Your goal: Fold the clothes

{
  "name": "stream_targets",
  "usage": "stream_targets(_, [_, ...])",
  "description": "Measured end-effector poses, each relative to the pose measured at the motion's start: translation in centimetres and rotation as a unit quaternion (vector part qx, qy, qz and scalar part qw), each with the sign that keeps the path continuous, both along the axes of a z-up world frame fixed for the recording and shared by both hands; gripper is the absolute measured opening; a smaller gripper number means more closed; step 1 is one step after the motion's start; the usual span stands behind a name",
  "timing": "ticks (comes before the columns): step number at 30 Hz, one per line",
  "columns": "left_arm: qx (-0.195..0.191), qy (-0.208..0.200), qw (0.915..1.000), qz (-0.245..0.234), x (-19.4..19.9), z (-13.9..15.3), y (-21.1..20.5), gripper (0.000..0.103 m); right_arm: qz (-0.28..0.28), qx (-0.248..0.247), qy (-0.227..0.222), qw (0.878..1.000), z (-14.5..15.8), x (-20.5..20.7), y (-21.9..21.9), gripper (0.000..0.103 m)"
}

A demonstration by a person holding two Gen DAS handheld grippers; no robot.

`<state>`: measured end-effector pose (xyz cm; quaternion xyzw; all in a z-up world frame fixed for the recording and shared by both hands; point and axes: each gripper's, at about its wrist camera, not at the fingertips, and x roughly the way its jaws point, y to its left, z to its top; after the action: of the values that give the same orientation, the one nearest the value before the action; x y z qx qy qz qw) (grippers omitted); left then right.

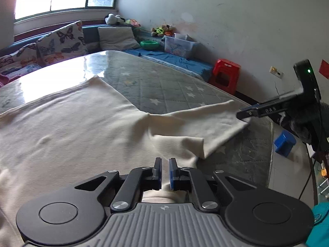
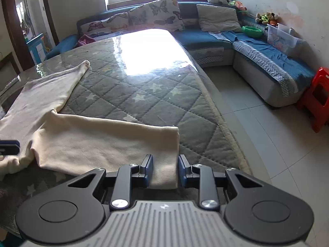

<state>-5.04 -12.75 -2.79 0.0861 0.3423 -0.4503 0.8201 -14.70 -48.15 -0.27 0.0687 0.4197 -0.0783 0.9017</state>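
Note:
A cream long-sleeved garment (image 1: pixel 67 127) lies spread on a grey quilted star-pattern table cover (image 1: pixel 164 82). My left gripper (image 1: pixel 165 171) sits low over the garment near the shoulder, its jaws a narrow gap apart with cloth showing between them. One sleeve (image 1: pixel 205 123) stretches to the right. My right gripper (image 2: pixel 165 169) is open with the sleeve cuff (image 2: pixel 164 144) lying between its fingers. In the left wrist view the right gripper (image 1: pixel 246 114) meets the sleeve end. The left fingertip (image 2: pixel 9 145) shows at the left edge of the right wrist view.
The table (image 2: pixel 156 49) has a glossy clear cover with glare. A blue sofa (image 2: pixel 267 61) with cushions lines the far side and right wall. A red plastic stool (image 2: pixel 316 98) and a blue stool (image 1: pixel 284 143) stand on the tiled floor. A clear storage box (image 1: pixel 181 46) sits on the sofa.

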Motion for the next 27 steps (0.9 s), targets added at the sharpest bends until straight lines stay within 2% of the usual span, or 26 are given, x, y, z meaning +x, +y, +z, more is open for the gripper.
stream_targets(2, [0.005, 0.005, 1.0000, -0.005, -0.1, -0.3, -0.2, 0.008, 0.013, -0.034, 0.005, 0.999, 0.3, 1.0, 0.8, 0.010])
stream_targets(7, [0.010, 0.006, 0.9998, -0.013, -0.2, -0.3, -0.4, 0.008, 0.037, -0.136, -0.001, 0.990, 1.6, 4.0, 2.3, 0.008])
stream_targets(12, [0.013, 0.003, 0.9997, -0.021, -0.2, -0.4, -0.7, 0.008, 0.043, -0.167, -0.004, 0.985, 1.0, 7.3, 2.0, 0.008])
stream_targets(14, [0.013, 0.004, 0.9996, -0.023, -0.1, -0.4, -0.7, 0.008, 0.039, -0.165, 0.008, 0.985, -0.4, 7.9, 1.8, 0.010])
stream_targets(17, [0.011, 0.001, 0.9997, -0.024, 0.0, -0.1, -0.8, 0.008, 0.019, -0.148, -0.012, 0.989, 0.1, 7.1, 1.2, 0.017])
stream_targets(21, [0.001, -0.005, 0.9998, -0.021, 0.3, 0.2, -1.5, 0.008, -0.007, -0.121, -0.039, 0.992, 1.0, 5.7, 0.5, 0.020])
stream_targets(23, [0.001, -0.003, 0.9997, -0.023, 0.3, -0.1, -2.0, 0.008, -0.021, -0.092, -0.051, 0.994, 1.5, 4.8, 0.2, 0.021])
stream_targets(27, [0.002, -0.008, 0.9993, -0.036, -0.2, -0.6, -2.6, 0.008, -0.028, -0.068, -0.048, 0.996, 0.6, 4.3, 0.1, 0.021])
